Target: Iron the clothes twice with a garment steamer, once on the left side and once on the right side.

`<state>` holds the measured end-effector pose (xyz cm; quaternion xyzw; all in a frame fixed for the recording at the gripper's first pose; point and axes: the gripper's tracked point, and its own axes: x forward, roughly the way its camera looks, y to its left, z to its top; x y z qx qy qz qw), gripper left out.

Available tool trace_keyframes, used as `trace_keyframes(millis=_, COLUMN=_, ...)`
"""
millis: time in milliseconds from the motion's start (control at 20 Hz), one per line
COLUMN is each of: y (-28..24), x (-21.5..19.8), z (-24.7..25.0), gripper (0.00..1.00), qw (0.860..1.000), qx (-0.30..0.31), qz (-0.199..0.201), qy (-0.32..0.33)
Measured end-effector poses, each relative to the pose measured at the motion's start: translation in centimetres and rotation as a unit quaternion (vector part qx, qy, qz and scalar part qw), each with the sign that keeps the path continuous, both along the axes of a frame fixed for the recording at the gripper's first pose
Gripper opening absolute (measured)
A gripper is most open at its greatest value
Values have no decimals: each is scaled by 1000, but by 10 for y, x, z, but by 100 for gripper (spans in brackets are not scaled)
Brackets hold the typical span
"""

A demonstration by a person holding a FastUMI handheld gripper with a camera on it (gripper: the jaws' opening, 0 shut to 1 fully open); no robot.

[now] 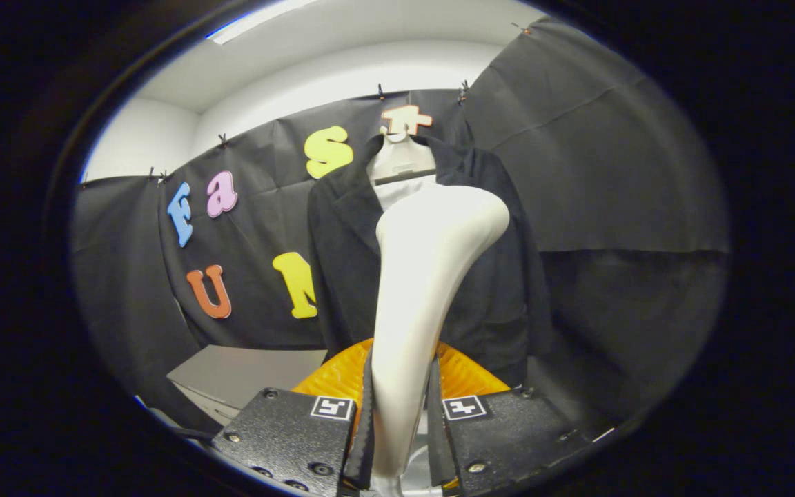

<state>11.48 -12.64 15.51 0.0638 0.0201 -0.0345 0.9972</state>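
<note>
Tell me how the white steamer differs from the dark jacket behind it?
The steamer is white, smooth and rigid; the jacket is dark, soft cloth. The steamer is clamped between the gripper fingers; the jacket hangs on a hanger against the booth wall, beyond them. Both stand roughly upright.

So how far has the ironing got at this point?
Done: the steamer is picked up, its handle clamped between the gripper's two fingers. In hand: its head is raised in front of the dark jacket hanging on a hanger, roughly at the middle of the chest. Whether the head touches the cloth cannot be told. Left: nothing shows either pass finished, so both sides probably remain.
</note>
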Motion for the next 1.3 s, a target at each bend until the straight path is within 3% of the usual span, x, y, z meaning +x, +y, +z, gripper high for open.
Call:
trace_keyframes(millis=350, y=-70, x=19, z=41, gripper=34, qw=999, qx=-12, qz=0, qy=-46)
trace_keyframes(millis=600, y=-78, x=32, z=88, gripper=34, qw=993, qx=-47, qz=34, qy=-104)
trace_keyframes(millis=750, y=-61, x=42, z=113, gripper=34, qw=988, qx=-64, qz=49, qy=-135)
trace_keyframes(millis=900, y=-21, x=55, z=121, gripper=34, qw=982, qx=-66, qz=90, qy=-151)
trace_keyframes(millis=1300, y=59, x=106, z=109, gripper=34, qw=976, qx=-56, qz=165, qy=-130)
